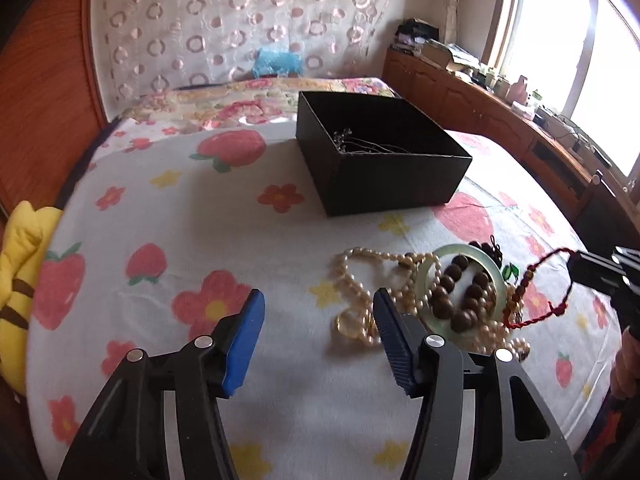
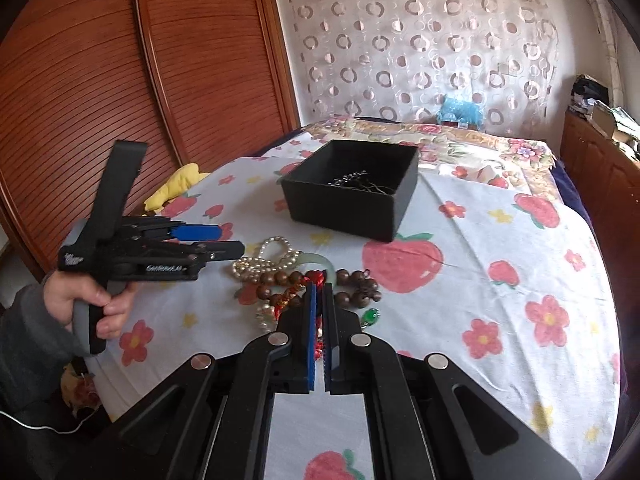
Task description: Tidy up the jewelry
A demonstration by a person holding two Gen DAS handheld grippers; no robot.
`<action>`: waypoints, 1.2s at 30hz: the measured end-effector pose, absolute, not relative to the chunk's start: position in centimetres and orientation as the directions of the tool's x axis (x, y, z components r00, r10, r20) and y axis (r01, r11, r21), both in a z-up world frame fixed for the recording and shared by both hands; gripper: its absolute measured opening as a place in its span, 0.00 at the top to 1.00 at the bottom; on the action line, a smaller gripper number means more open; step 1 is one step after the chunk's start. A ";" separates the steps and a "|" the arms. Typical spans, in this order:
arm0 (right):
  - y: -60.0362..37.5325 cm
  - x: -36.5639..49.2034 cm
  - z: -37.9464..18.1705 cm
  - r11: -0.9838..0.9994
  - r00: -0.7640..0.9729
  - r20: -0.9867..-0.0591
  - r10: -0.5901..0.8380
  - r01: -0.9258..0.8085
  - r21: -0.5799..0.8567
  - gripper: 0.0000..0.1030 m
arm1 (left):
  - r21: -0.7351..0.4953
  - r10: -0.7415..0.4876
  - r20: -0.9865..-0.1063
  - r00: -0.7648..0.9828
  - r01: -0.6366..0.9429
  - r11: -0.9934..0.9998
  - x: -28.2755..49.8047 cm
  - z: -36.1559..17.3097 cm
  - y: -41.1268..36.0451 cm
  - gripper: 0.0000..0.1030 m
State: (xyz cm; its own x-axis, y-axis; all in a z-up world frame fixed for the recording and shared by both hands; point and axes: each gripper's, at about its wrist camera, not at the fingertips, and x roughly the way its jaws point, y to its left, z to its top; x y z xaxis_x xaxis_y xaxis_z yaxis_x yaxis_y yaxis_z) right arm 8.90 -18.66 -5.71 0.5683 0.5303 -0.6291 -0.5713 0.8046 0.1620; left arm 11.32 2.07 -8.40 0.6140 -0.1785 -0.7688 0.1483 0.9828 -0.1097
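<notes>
Holding thin chains, black box [image 1: 384,168] sits on bedsheet [image 1: 200,208].

Home bedroom: bed [image 2: 500,264] under strawberry sheet, wooden wardrobe [image 2: 120,80], curtained wall [image 2: 420,40], cluttered sideboard [image 1: 480,96].

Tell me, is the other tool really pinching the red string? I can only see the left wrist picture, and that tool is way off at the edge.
Observer: Yes. In the right wrist view the right tool is shut on the red cord bracelet, right above the jewelry pile.
Operator: And who is holding my tool?
Observer: A hand in a grey sleeve grips the handle of the left tool, beside the pearl necklace.
</notes>
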 end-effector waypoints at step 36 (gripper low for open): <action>-18.7 10.1 -3.7 0.820 0.616 -0.602 0.508 -0.559 0.120 0.97 | 0.002 -0.160 -0.617 0.770 0.205 0.979 10.7 2.7 0.2 0.96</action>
